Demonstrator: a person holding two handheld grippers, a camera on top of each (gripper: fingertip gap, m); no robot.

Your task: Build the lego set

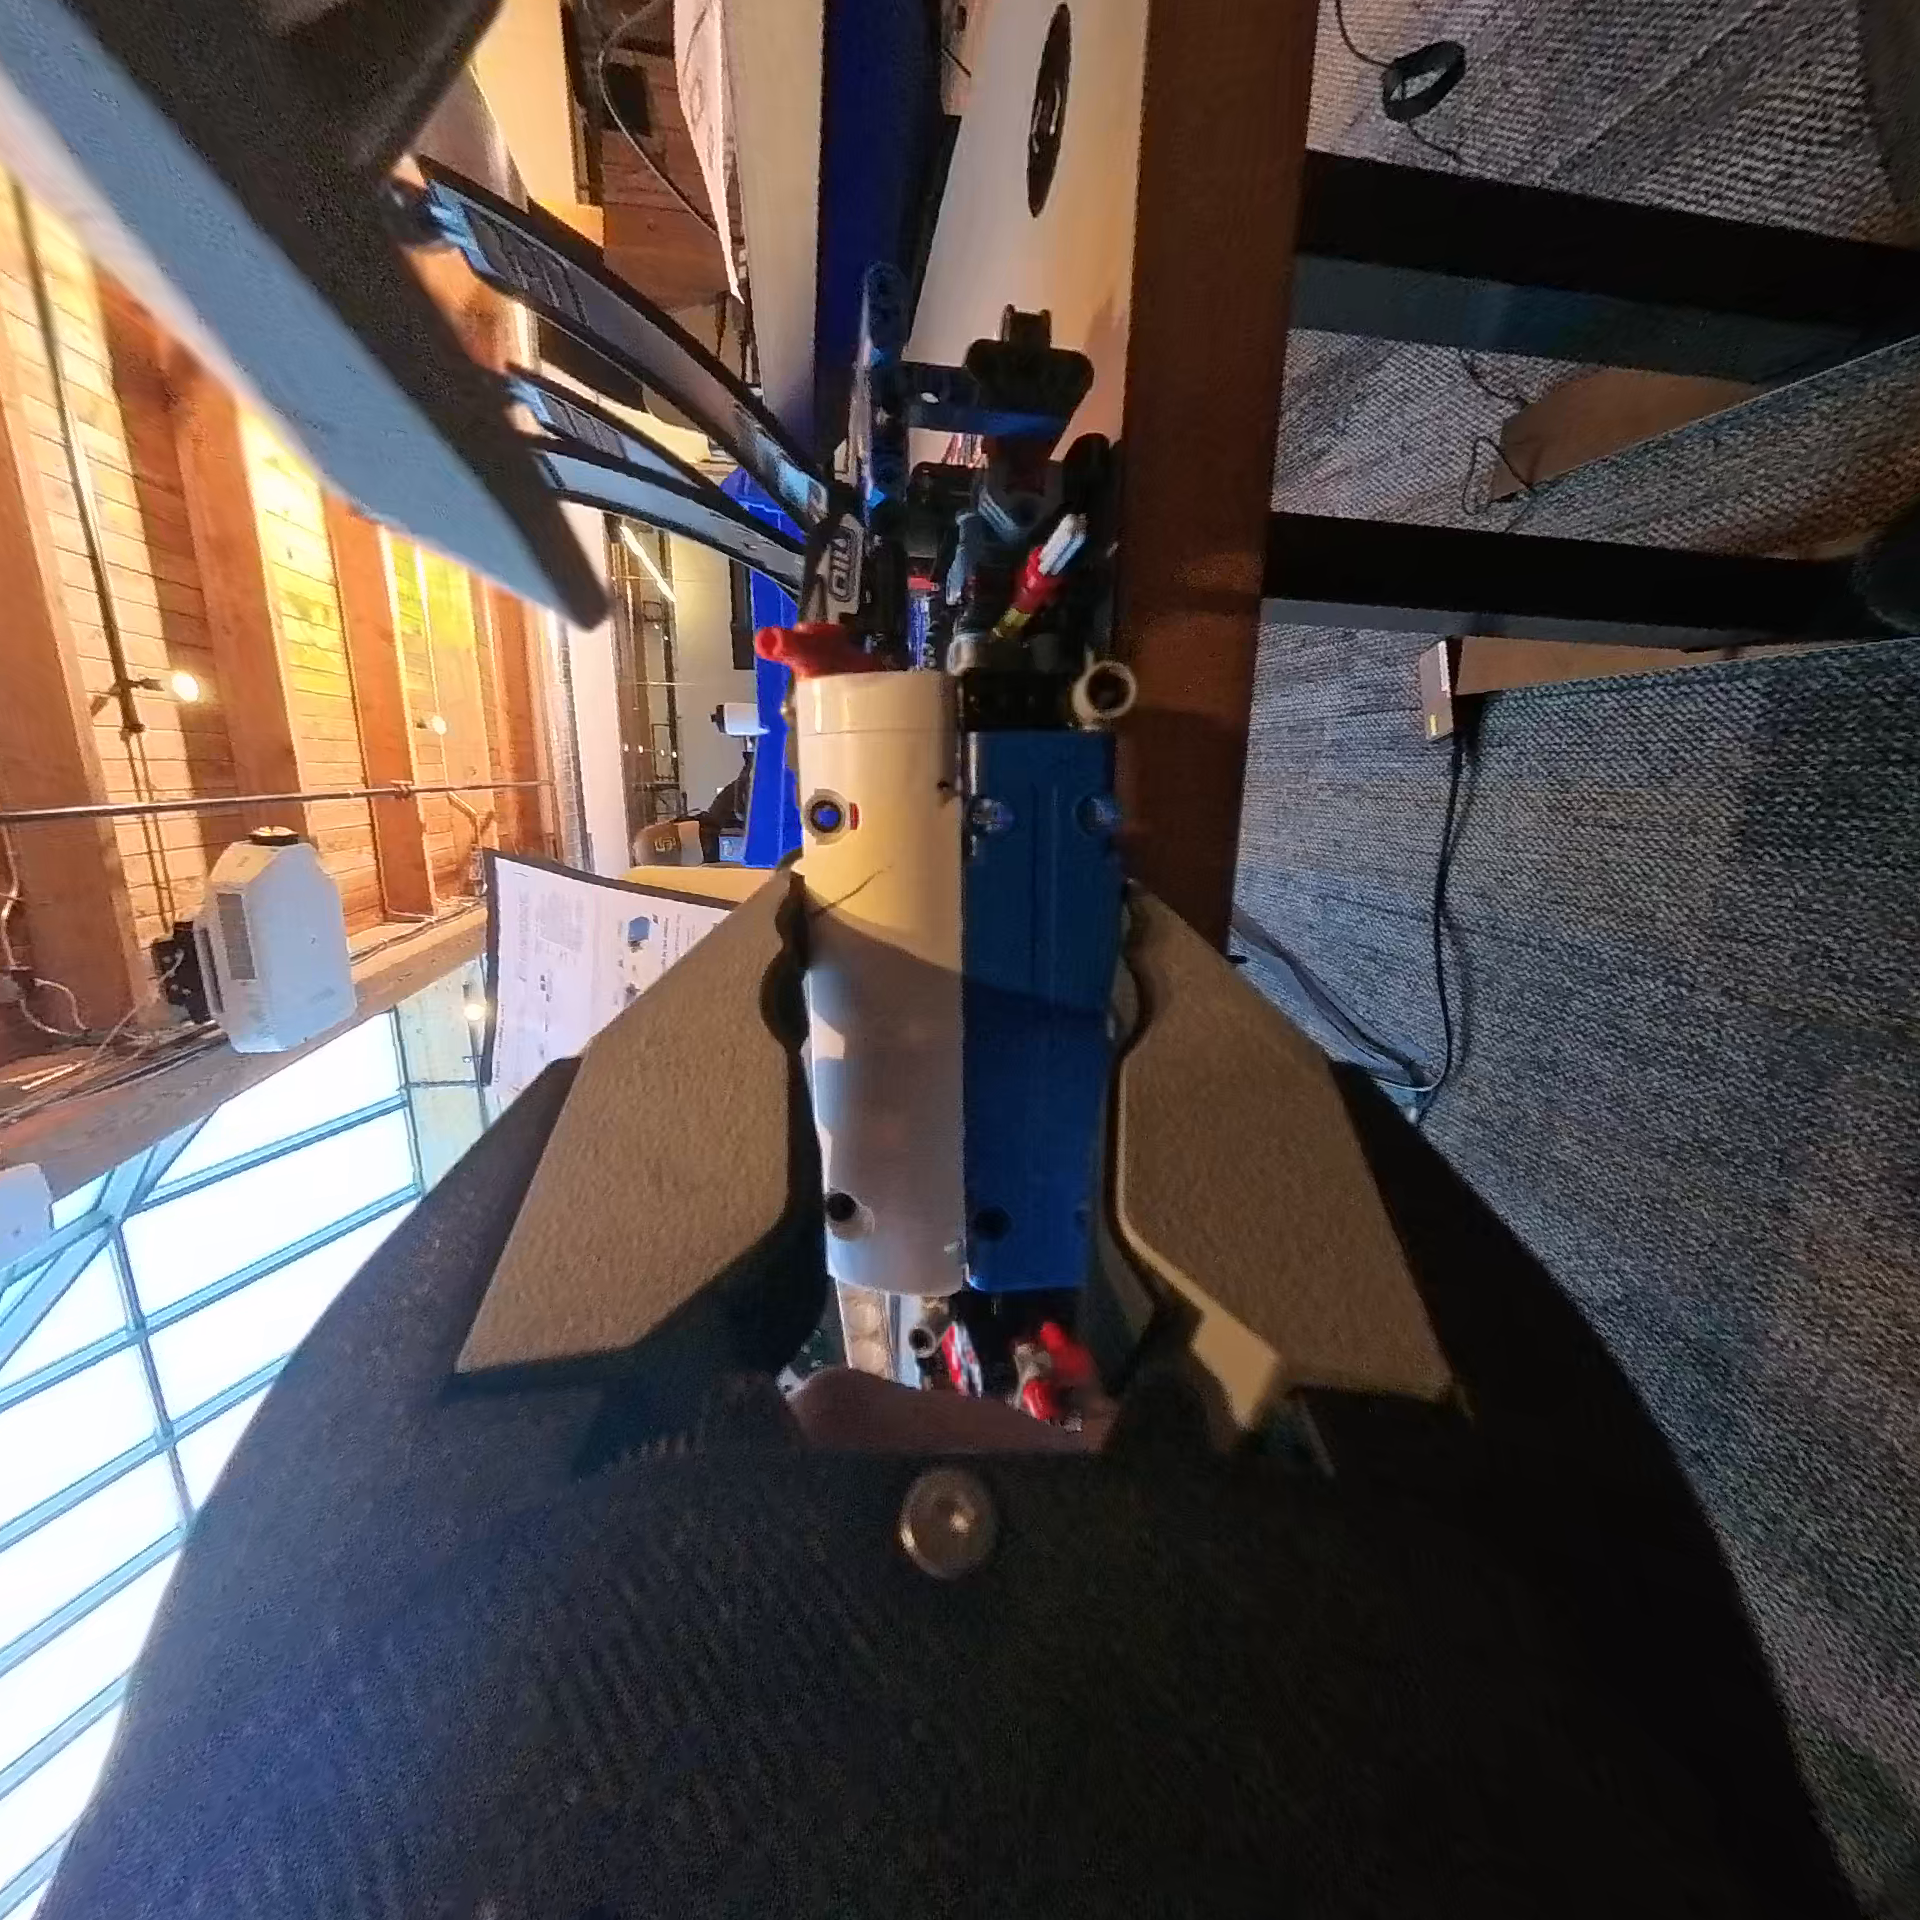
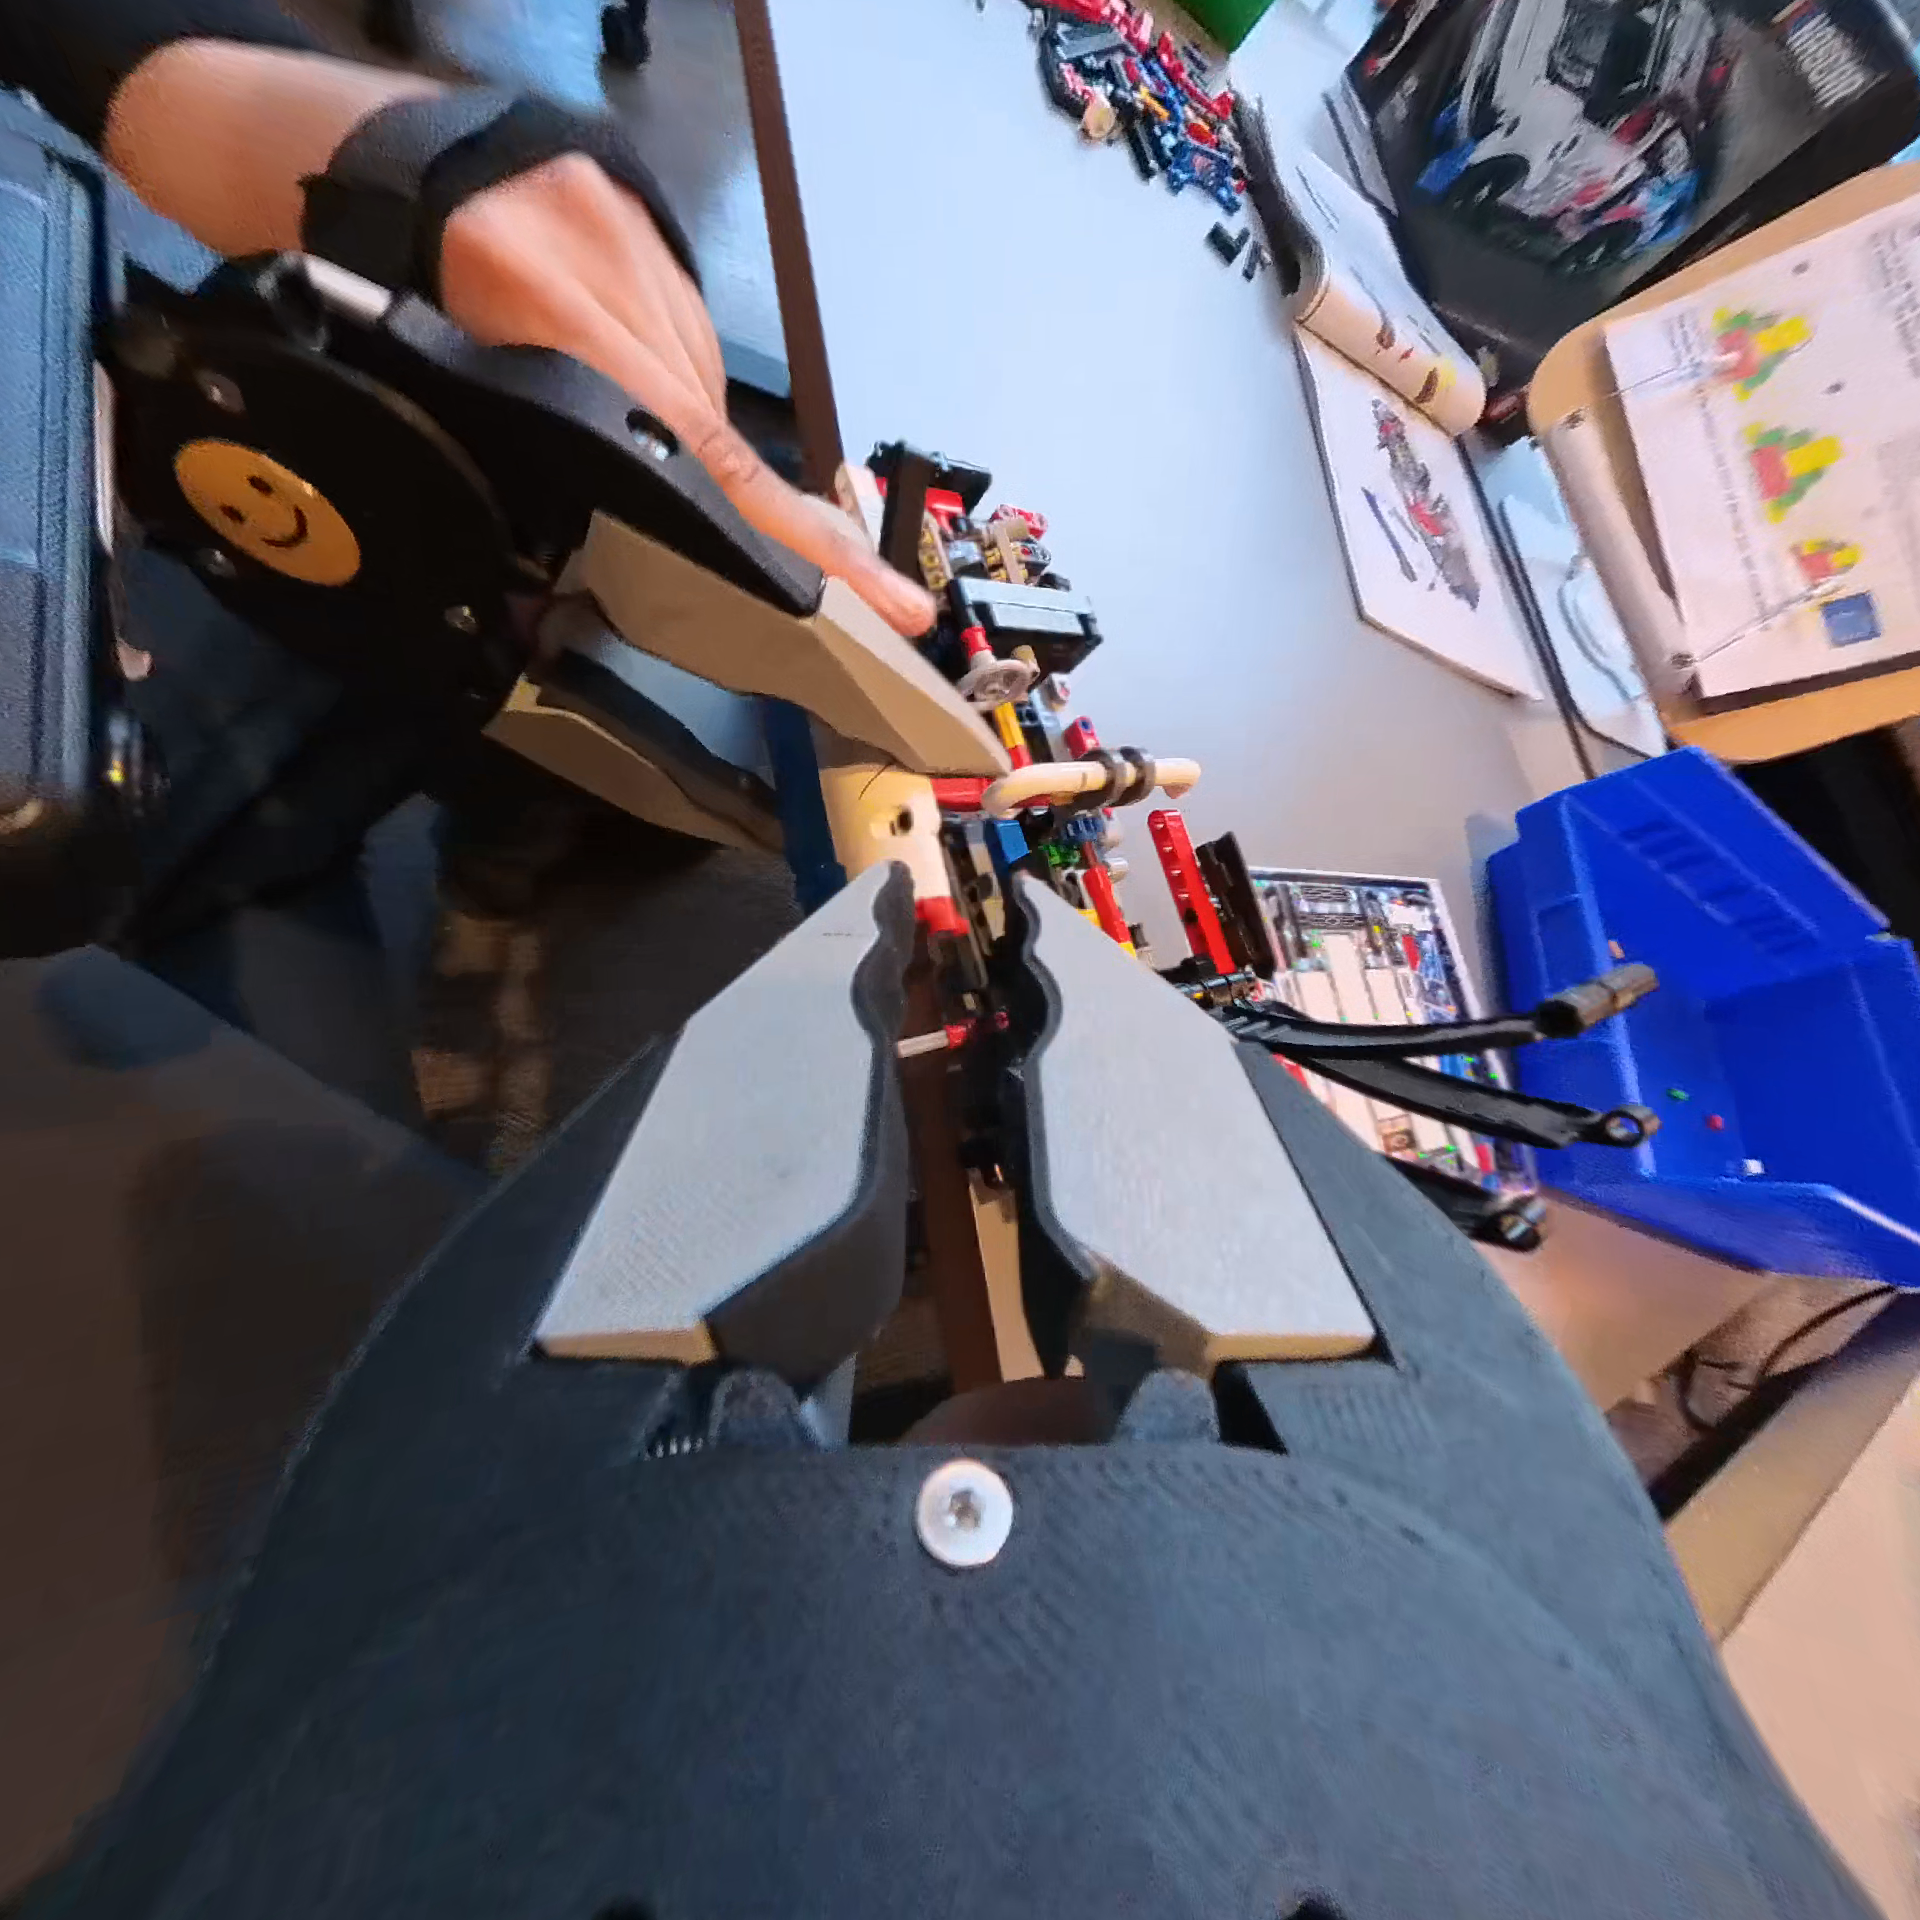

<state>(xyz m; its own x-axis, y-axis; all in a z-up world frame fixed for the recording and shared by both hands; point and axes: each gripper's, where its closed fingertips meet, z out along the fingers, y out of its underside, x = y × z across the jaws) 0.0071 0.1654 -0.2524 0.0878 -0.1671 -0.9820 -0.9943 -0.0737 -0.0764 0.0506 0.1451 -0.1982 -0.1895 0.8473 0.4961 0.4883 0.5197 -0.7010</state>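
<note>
The lego model (image 1: 966,935), a partly built car with a white panel, a blue panel and red and black inner parts, is held at the table edge. My left gripper (image 1: 961,925) is shut on its white and blue panels, one finger on each side. In the right wrist view the model (image 2: 997,623) runs away from me, and the left gripper's fingers (image 2: 831,665) clamp it from the left under a person's hand (image 2: 582,270). My right gripper (image 2: 958,914) is shut on the model's near black and red end. Two long black curved beams (image 2: 1434,1049) stick out from the model to the right.
The white table (image 2: 1039,343) holds a pile of loose pieces (image 2: 1153,83), the set's box (image 2: 1610,135), an open instruction booklet (image 2: 1413,520) and a blue bin (image 2: 1714,1018). The table's brown edge (image 1: 1184,416) and grey carpet (image 1: 1662,1039) lie beside the model. The gap from one gripper's tips to the other's is roughly 7 cm.
</note>
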